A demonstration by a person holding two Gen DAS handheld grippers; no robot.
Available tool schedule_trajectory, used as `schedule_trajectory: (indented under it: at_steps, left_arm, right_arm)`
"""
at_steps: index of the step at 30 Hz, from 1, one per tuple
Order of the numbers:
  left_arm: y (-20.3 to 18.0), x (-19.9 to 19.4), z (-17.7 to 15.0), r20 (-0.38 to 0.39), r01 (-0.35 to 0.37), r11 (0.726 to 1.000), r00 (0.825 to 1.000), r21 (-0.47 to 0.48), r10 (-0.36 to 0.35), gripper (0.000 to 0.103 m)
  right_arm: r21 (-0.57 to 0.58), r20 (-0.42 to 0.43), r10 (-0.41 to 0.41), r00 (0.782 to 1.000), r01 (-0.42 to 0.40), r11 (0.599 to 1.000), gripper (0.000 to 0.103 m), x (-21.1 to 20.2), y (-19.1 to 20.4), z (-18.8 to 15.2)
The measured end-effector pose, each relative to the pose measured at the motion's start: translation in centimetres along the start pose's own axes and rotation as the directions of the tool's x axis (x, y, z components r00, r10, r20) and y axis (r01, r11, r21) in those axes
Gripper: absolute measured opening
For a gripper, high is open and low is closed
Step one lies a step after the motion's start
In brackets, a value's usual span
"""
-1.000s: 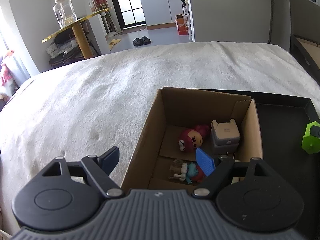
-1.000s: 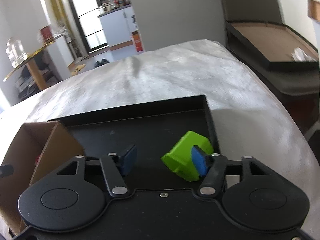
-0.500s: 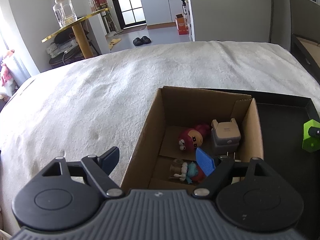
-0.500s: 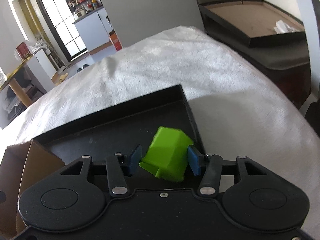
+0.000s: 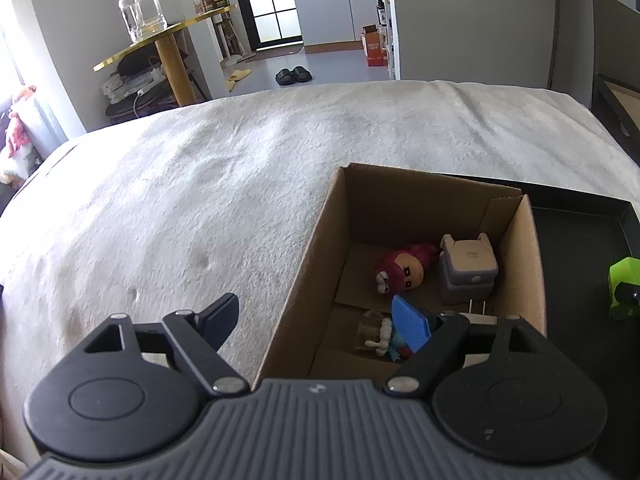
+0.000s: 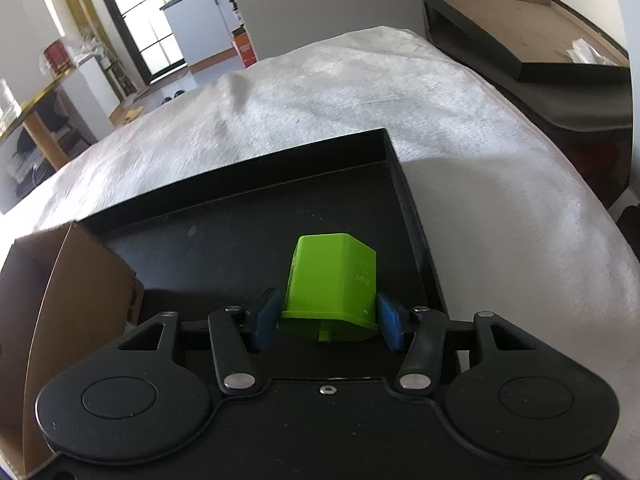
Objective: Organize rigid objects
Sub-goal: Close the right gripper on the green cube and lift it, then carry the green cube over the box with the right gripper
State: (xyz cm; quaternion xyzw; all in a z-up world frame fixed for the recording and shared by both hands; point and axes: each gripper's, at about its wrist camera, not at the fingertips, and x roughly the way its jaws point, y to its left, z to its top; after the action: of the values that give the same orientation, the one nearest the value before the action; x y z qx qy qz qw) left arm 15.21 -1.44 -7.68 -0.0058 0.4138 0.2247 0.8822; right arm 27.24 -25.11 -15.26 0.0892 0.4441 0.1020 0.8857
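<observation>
A bright green block (image 6: 332, 280) sits between the blue pads of my right gripper (image 6: 327, 322), which is shut on it above the black tray (image 6: 240, 216). The same green block (image 5: 624, 280) shows at the right edge of the left wrist view. My left gripper (image 5: 316, 308) stands open and holds nothing; its jaws straddle the left wall of the open cardboard box (image 5: 400, 200). Inside the box lie a red toy figure (image 5: 400, 272), a grey plug-shaped charger (image 5: 468, 268) and a small blue-and-white figure (image 5: 384, 336).
Box and tray sit side by side on a white blanket (image 5: 200, 200). The cardboard box (image 6: 80, 280) stands just left of the held block. A dark bench with a brown-lined tray (image 6: 520, 40) is at the far right, a gold side table (image 5: 168, 40) at the far left.
My right gripper closed on the green block, which went from lying tilted by the right finger to standing upright between the pads. The left gripper stayed still.
</observation>
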Motion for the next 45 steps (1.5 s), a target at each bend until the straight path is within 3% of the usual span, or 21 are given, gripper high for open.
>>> schedule_trajectory:
  at_steps: [20, 34, 40, 45]
  left_arm:
    - [3.1, 0.0, -0.7, 0.002, 0.028, 0.997, 1.000, -0.068, -0.028, 0.083]
    - [5.1, 0.3, -1.8, 0.012, 0.078, 0.991, 0.997, -0.105, -0.077, 0.082]
    - [5.4, 0.5, -2.2, 0.008, 0.137, 0.984, 0.990, -0.114, -0.137, 0.071]
    - [5.6, 0.9, -2.3, -0.010, 0.187, 0.974, 0.982, -0.132, -0.190, 0.043]
  right_arm:
    - [-0.191, 0.090, 0.042, 0.995, -0.024, 0.981, 0.051, -2.9, 5.9, 0.8]
    - [-0.380, 0.201, 0.168, 0.965, -0.081, 0.921, 0.051, -5.4, 11.4, 1.1]
    - [-0.432, 0.221, 0.191, 0.956, -0.080, 0.898, 0.051, -6.2, 13.2, 0.9]
    - [-0.451, 0.218, 0.211, 0.953, -0.093, 0.888, 0.051, -6.4, 14.6, 0.8]
